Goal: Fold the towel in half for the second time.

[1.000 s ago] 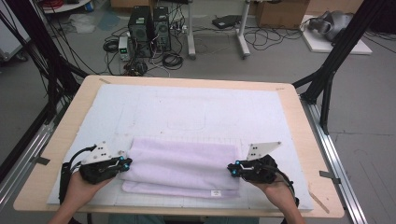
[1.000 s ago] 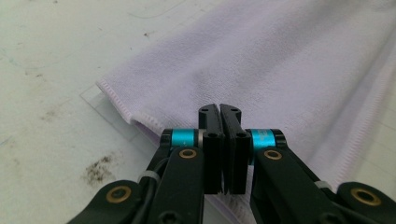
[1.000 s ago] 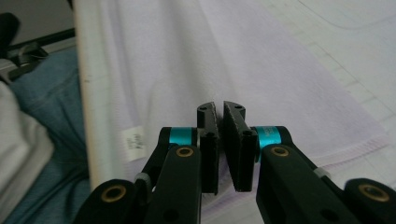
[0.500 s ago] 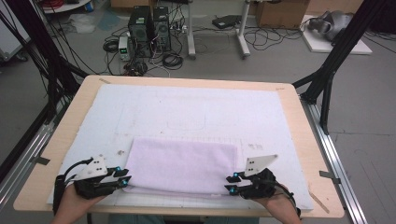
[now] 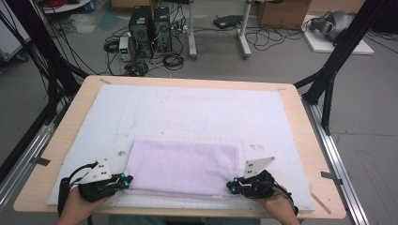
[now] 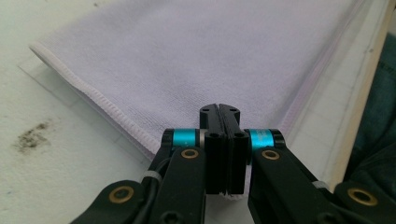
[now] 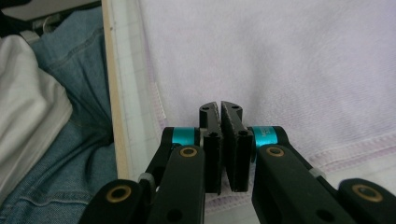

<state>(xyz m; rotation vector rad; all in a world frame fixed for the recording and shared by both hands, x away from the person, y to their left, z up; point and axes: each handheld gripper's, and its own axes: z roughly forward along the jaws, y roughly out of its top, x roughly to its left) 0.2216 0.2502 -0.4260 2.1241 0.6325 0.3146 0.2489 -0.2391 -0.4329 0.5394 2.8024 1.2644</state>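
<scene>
Both your left gripper point(image 5: 123, 178) and right gripper point(image 5: 231, 186) are clamped shut on the near corners of the folded lilac towel point(image 5: 183, 165), which stretches flat beyond the fingertips; lift both corners evenly, keeping the edge taut

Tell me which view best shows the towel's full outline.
High view: the lilac towel lies folded, all four edges visible on the white mat. The left gripper view and right gripper view show close patches: hemmed near corners by shut jaws.
</scene>
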